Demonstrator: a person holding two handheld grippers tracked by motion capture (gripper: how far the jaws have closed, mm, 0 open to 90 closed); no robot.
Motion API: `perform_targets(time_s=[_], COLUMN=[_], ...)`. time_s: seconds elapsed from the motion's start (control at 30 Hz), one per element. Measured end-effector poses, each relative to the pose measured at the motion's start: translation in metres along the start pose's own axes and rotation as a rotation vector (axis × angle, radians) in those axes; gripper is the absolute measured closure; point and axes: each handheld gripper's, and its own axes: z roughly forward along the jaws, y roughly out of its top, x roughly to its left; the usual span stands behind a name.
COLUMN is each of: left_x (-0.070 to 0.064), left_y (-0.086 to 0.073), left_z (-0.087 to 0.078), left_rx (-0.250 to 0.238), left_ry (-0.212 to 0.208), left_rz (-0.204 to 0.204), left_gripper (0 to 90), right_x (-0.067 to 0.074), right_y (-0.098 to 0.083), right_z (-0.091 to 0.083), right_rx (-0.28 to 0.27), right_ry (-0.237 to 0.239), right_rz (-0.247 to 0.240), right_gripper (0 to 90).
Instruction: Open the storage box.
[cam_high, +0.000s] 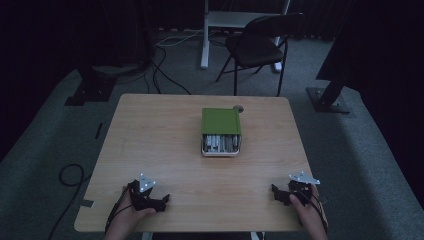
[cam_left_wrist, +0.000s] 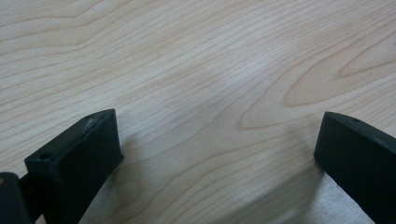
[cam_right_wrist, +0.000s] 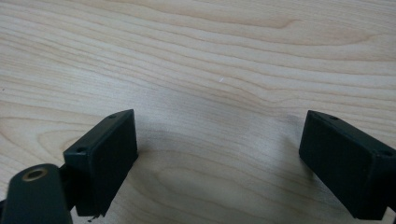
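Observation:
A green-lidded tin box (cam_high: 221, 131) sits in the middle of the wooden table (cam_high: 160, 145); its near end is uncovered and shows several grey sticks inside. My left gripper (cam_high: 161, 201) rests near the table's front left edge, held by a hand. My right gripper (cam_high: 278, 194) rests near the front right edge in the other hand. In the left gripper view the left gripper (cam_left_wrist: 217, 140) has its black jaws wide apart over bare wood. The right gripper (cam_right_wrist: 219, 140) in its own view is likewise open, with nothing between the jaws.
A small round dark object (cam_high: 238, 108) lies just behind the box. Beyond the table stand a black folding chair (cam_high: 260, 45) and a white desk leg (cam_high: 205, 35). Cables (cam_high: 165, 70) run over the grey carpet.

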Motion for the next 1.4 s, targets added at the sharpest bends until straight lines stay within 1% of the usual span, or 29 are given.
perform_targets(time_s=[0.17, 0.4, 0.53, 0.57, 0.73, 0.8, 0.93, 1.03, 1.07, 1.1, 1.13, 1.27, 1.4], left_x=[0.002, 0.004, 0.004, 0.003, 0.002, 0.0, -0.005, -0.008, -0.011, -0.012, -0.012, -0.018, -0.023], left_y=[0.0, 0.0, 0.0, 0.001, 0.003, 0.005, 0.008, 0.012, 0.014, 0.015, 0.015, 0.02, 0.026], left_z=[0.0, 0.0, 0.001, 0.001, 0.002, 0.004, 0.007, 0.01, 0.011, 0.012, 0.012, 0.014, 0.018], left_rx=[-0.002, -0.003, -0.005, -0.006, -0.013, -0.014, -0.019, -0.018, -0.015, -0.019, -0.019, -0.024, -0.031], left_ry=[-0.001, -0.016, -0.031, -0.037, -0.037, -0.04, -0.047, -0.059, -0.06, -0.056, -0.056, -0.047, -0.042], left_rz=[0.002, 0.019, 0.036, 0.05, 0.068, 0.082, 0.095, 0.114, 0.129, 0.138, 0.138, 0.18, 0.207], left_gripper=[1.0, 1.1, 1.1, 1.1, 1.1, 1.1, 1.1, 1.2, 1.2, 1.2, 1.2, 1.2, 1.2], right_x=[0.0, 0.0, 0.0, 0.0, 0.0, 0.0, 0.0, 0.0, 0.0, 0.0, 0.0, 0.0, 0.0], right_y=[0.0, 0.0, 0.0, 0.0, 0.0, 0.0, 0.0, 0.0, 0.0, 0.0, 0.0, 0.0, 0.0], right_z=[0.0, 0.0, 0.0, 0.0, 0.0, 0.0, 0.0, 0.0, 0.0, 0.0, 0.0, 0.0, 0.0], right_rx=[0.002, 0.002, 0.002, 0.002, 0.002, 0.001, 0.001, 0.001, 0.001, 0.001, 0.001, 0.001, 0.001], right_ry=[-0.001, -0.001, -0.001, -0.001, -0.001, -0.001, -0.001, -0.001, -0.001, -0.001, -0.001, 0.0, 0.0], right_rz=[-0.005, -0.005, -0.005, -0.005, -0.006, -0.005, -0.005, -0.005, -0.005, -0.005, -0.005, -0.004, -0.004], right_gripper=[10.9, 10.9, 10.9, 10.9, 10.9, 11.0, 10.9, 11.0, 11.0, 10.9, 10.9, 10.9, 10.9])
